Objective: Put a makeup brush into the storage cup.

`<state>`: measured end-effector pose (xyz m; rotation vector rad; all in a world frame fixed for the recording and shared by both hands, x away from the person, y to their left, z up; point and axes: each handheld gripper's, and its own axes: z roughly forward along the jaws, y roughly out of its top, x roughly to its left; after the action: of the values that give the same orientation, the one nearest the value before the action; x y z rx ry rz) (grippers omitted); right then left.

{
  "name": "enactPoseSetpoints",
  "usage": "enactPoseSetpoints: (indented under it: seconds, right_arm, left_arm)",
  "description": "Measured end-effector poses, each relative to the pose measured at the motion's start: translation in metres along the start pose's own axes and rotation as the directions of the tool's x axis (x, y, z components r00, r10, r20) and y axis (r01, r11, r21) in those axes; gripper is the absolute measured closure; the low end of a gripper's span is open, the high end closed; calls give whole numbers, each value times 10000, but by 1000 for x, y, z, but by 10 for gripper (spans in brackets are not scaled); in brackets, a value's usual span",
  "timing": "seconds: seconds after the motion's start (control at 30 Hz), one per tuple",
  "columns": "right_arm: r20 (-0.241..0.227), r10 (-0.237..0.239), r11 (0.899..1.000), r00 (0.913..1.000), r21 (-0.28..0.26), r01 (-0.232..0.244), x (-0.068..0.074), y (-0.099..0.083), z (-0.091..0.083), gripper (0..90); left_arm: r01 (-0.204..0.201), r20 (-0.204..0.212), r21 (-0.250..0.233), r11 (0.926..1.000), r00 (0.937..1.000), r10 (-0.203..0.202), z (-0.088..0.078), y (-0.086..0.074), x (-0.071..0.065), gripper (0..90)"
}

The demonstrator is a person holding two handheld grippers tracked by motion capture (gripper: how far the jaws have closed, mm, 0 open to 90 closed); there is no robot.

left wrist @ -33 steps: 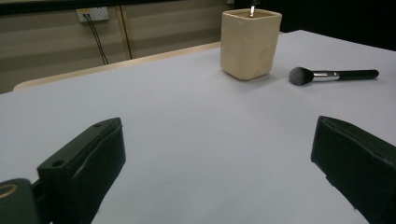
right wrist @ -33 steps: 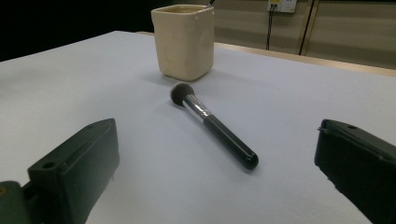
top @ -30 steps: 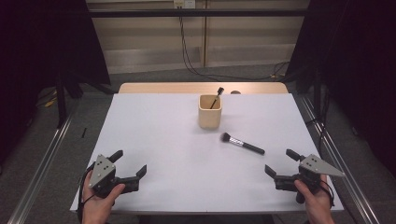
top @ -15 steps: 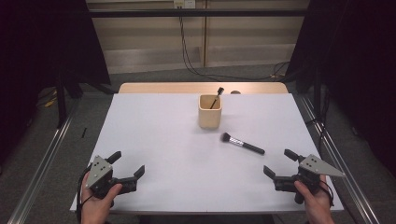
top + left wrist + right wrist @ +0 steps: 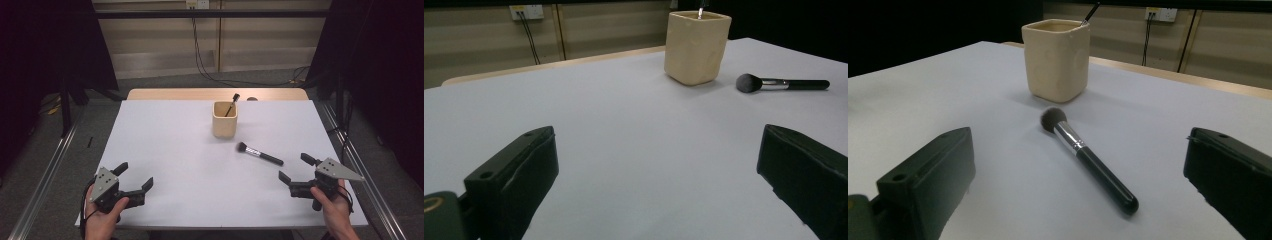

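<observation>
High view: I see the left gripper (image 5: pixel 135 180) and right gripper (image 5: pixel 298 168) low over the desk (image 5: pixel 165 145), jaws wide apart, empty. Left gripper view: cup (image 5: pixel 697 46) beyond, brush (image 5: pixel 781 84) lying beside it. Right gripper view: brush lies between my spread jaws, untouched.

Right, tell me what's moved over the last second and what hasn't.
Only the left gripper moved: it slid slightly back toward the person's edge of the table, jaws open and empty. The right gripper stayed put, also open. The cup with its brush and the loose brush lying beside it are unchanged.
</observation>
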<state>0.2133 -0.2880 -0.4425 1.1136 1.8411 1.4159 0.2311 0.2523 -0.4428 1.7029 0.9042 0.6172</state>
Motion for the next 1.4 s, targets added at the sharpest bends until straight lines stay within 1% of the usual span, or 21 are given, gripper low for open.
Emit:
enactPoseSetpoints:
  seconds: [0.03,0.1,0.13,0.2,0.23,0.27,0.33,0.37,0.4,0.43,0.5,0.57,0.73,0.77,0.8,1.03,1.07,1.1,1.17,1.3,1.4]
  right_arm:
    - [49,128,9999,9999,69,-128,-1,3,4,1]
    - [-20,151,9999,9999,81,-151,-1,4,6,0]
    - [-67,51,9999,10000,130,-51,-2,5,8,0]
    - [-98,17,9999,10000,154,-15,-3,9,12,0]
    - [-160,-41,9999,9999,144,43,-3,11,14,0]
    - [-207,-121,9998,9997,140,124,-3,13,16,0]
    - [-221,-142,9998,9997,158,146,-5,16,21,0]
    - [-277,-112,9997,9996,195,118,-6,18,24,0]
    - [-302,-163,9995,9994,258,171,-8,21,29,0]
    - [-302,-163,9995,9994,258,171,-8,21,29,0]
    - [-398,-260,9993,9989,271,271,-9,25,35,0]
    - [-479,-223,9993,9986,290,237,-9,27,37,0]
    - [-682,-428,9982,9968,387,455,-9,33,48,0]
    - [-679,-301,9989,9972,346,325,-10,36,55,5]
    - [-679,-301,9989,9972,346,325,-10,36,55,5]
    - [-679,-338,9976,9971,572,377,-13,45,80,12]
    - [-679,-338,9976,9971,572,377,-13,45,80,12]
    - [-647,-363,9975,9972,580,401,-14,48,85,13]
    - [-662,-324,9977,9973,565,361,-14,50,88,14]
    - [-651,-411,9967,9970,671,455,-16,57,96,20]
    - [-708,-491,9931,9963,1030,563,-18,62,103,19]
  left_arm:
    - [45,13,27,10000,10000,-45,0,0,1,30]
    - [196,49,-63,9998,9998,-196,0,0,3,33]
    - [148,-22,-112,9998,9999,-148,1,0,3,33]
    - [165,-7,-35,9999,9999,-165,1,0,4,30]
    - [89,-64,-5,10000,9999,-89,2,0,4,30]
    - [108,-116,5,9999,9999,-108,2,-1,4,29]
    - [148,-102,12,9999,9998,-148,3,-1,4,28]
    - [95,-138,13,10000,9999,-95,3,-1,4,27]
    - [172,-89,-31,9998,9998,-172,3,-1,3,27]
    - [205,-36,-38,9998,9998,-205,2,-1,3,27]
    - [121,-108,-7,9999,9999,-121,2,-1,4,27]
    - [133,-77,7,9999,9999,-133,1,-1,4,27]
    - [106,-109,50,9999,9999,-106,2,-1,4,27]
    - [67,-89,56,10000,9999,-67,2,-1,5,27]
    - [51,-57,74,10000,10000,-51,2,-1,5,27]
    - [-7,-73,53,10000,10000,7,3,-1,9,27]
    - [-13,-72,54,10000,10000,13,3,-1,9,27]
    - [46,-63,30,10000,10000,-45,3,-2,8,27]
    - [-15,-50,64,10000,10000,16,2,-1,8,27]
    - [31,-96,39,10000,9999,-31,2,-1,8,27]
    - [49,-92,-17,10000,9999,-49,1,-1,9,27]
